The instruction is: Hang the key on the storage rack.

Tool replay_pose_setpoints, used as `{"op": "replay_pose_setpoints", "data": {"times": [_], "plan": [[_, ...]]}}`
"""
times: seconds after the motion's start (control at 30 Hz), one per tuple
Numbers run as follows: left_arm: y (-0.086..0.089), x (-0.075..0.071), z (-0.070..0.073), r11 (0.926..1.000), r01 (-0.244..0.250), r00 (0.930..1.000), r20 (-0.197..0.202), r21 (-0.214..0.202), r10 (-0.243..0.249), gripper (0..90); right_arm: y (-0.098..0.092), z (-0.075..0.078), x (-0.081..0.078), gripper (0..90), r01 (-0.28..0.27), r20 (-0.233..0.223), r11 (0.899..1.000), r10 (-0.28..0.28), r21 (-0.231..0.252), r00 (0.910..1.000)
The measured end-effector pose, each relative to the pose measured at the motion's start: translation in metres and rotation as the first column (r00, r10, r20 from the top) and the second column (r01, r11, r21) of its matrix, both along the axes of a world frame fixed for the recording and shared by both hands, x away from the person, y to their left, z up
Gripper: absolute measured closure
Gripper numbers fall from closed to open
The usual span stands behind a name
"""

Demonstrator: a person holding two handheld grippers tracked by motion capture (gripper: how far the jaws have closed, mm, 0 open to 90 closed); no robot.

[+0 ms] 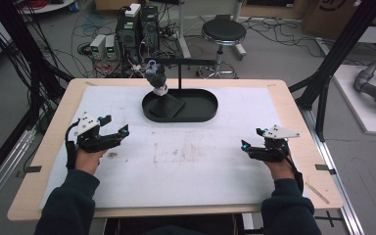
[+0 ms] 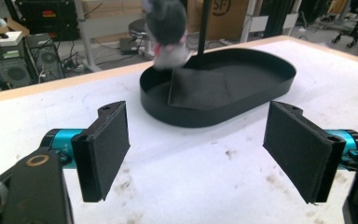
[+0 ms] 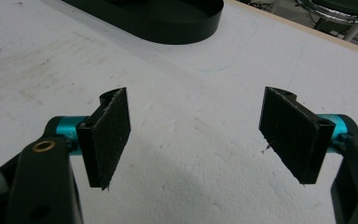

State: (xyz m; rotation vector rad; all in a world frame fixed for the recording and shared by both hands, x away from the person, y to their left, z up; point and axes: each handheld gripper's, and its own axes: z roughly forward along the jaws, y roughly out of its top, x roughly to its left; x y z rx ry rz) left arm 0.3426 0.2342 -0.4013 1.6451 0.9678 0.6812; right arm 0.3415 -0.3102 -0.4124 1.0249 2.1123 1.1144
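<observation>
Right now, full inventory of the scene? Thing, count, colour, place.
tray: 1, black oval, far centre of table
folded cloth: 1, black, in tray's left end
stand: 1, black post with crossbar, rising from tray
plush toy: 1, grey and white, hanging from crossbar over the cloth
table cover: 1, white, stained
table: 1, light wood
stool: 1, black seat, floor beyond table
left gripper: 1, black, open, near left
right gripper: 1, black, open, near right
</observation>
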Motion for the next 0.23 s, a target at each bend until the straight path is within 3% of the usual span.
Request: {"op": "replay_pose_setpoints", "data": {"times": [0.23], "plan": [[0.0059,-0.0009,-0.0090,0.9998,-0.022,0.9996,-0.017,0.002,0.022,22.1,0.0004,-0.0007,0.0007,25.1,0.003,-0.007,1.000,-0.003,-0.004,1.0000]]}}
